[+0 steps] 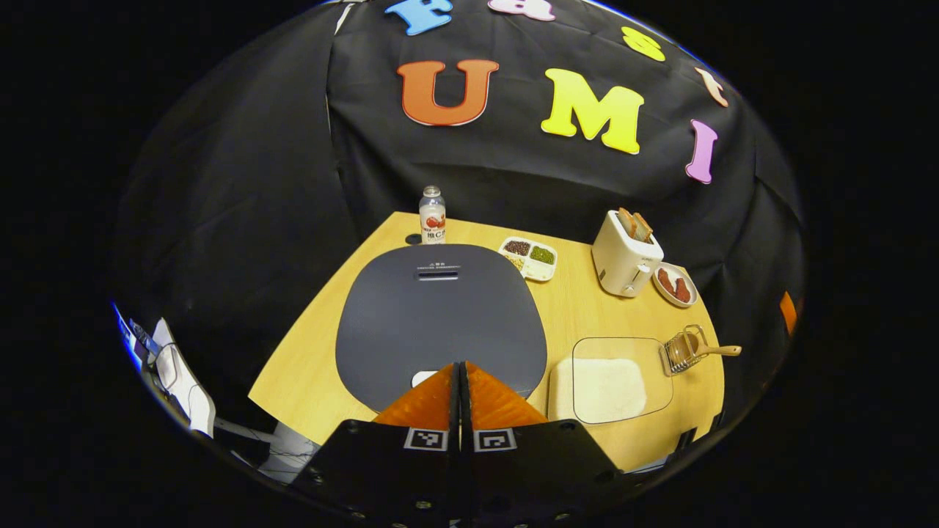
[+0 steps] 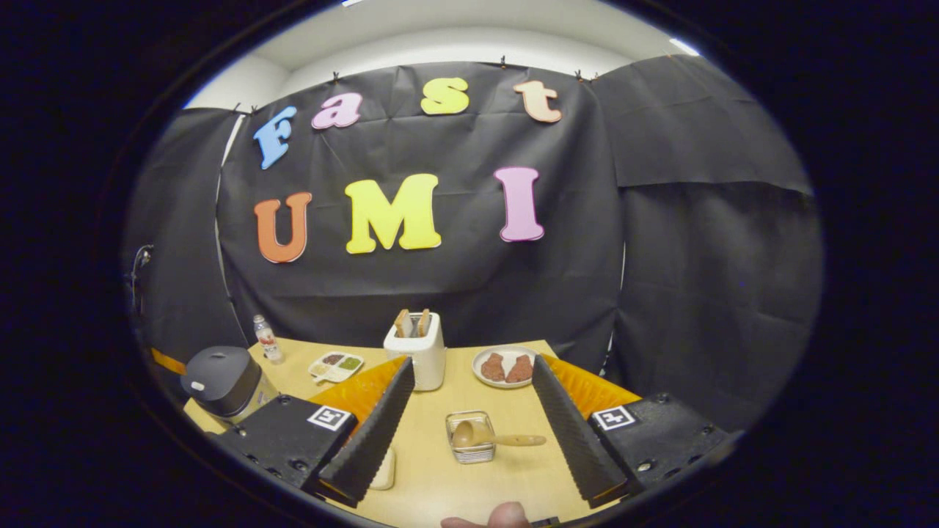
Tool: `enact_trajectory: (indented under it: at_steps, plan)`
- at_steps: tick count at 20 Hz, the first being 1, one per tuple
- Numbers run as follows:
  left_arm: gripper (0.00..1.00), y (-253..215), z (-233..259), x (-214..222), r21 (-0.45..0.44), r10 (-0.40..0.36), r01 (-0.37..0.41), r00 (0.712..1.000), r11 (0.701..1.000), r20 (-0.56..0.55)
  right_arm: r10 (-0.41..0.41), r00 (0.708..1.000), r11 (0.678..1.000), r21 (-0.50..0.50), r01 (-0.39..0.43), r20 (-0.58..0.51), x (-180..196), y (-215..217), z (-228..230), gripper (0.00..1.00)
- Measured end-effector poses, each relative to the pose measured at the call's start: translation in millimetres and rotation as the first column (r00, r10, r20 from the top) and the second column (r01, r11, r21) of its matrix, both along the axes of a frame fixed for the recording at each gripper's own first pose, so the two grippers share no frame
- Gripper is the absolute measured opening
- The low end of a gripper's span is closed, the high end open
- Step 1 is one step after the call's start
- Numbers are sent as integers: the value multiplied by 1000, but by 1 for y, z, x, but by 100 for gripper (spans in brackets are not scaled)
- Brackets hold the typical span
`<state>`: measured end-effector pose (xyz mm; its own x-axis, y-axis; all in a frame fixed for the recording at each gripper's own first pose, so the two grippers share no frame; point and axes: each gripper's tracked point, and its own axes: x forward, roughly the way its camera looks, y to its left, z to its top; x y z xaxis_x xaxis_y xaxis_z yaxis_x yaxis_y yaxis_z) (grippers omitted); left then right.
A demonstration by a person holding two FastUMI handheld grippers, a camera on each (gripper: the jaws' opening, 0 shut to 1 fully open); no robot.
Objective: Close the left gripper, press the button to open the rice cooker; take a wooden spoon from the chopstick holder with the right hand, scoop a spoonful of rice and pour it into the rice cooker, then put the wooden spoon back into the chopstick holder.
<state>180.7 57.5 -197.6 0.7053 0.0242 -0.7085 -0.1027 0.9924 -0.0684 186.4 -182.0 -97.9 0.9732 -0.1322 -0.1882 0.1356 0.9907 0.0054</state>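
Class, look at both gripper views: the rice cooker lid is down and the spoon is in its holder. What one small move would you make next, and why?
Probably lower the left gripper onto the pale button at the near edge of the rice cooker. Its fingers are already shut, poised right above that button, and the lid is closed. The right gripper waits open, with the wooden spoon in the chopstick holder.

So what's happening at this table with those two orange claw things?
A person is working two handheld grippers to put rice in a rice cooker. The left gripper, fingers closed together, hovers over the front of the cooker's shut lid, by the pale button. The right gripper is open, aimed at the wooden spoon resting in the chopstick holder. The clear container of rice sits untouched beside the cooker. So nothing is scooped yet.
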Motion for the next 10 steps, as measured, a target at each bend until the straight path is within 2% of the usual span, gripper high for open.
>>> enact_trajectory:
  at_steps: [3,7,10]
  plan:
    - [0,7,-19,7,-25,10,-12,998,1000,-60,-21,1000,998,-51,22,18,-6,-7,4,100]
    - [0,12,-35,-1,-47,11,-16,994,999,-107,-41,999,999,-32,41,1,-12,-8,-7,100]
    - [0,13,-32,-2,-60,15,-21,995,998,-94,-52,999,998,-25,52,9,-15,-9,-4,100]
